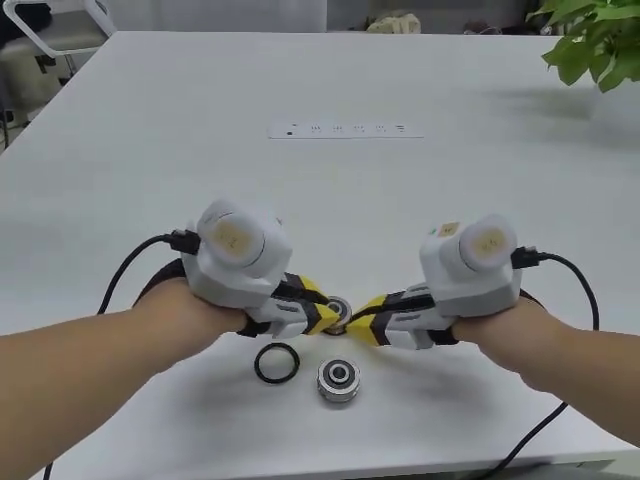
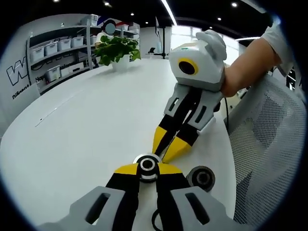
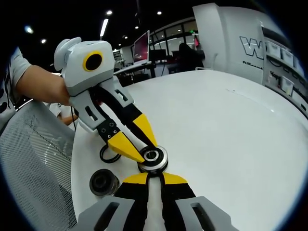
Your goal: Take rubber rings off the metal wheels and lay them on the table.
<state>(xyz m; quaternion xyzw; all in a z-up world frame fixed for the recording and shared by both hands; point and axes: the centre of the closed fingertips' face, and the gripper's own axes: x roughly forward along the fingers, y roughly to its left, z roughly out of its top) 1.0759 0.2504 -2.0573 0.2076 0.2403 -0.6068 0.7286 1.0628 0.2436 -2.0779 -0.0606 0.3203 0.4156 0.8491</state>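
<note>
The left claw [image 2: 147, 169] was clamped across a small metal wheel [image 3: 153, 159]. The right claw [image 3: 150, 179], pinched almost shut, met that wheel's rim. Just below both claws on the counter [image 1: 200, 150] lay a loose rubber ring [image 1: 277, 362] and a bare wheel [image 1: 338, 380]. The metal looked hard, heavy and slick, the rubber soft and stretchy, so it was probably best nipped at the outer edge.

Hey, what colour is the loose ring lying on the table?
Black; the loose ring shows best in the head view.
</note>
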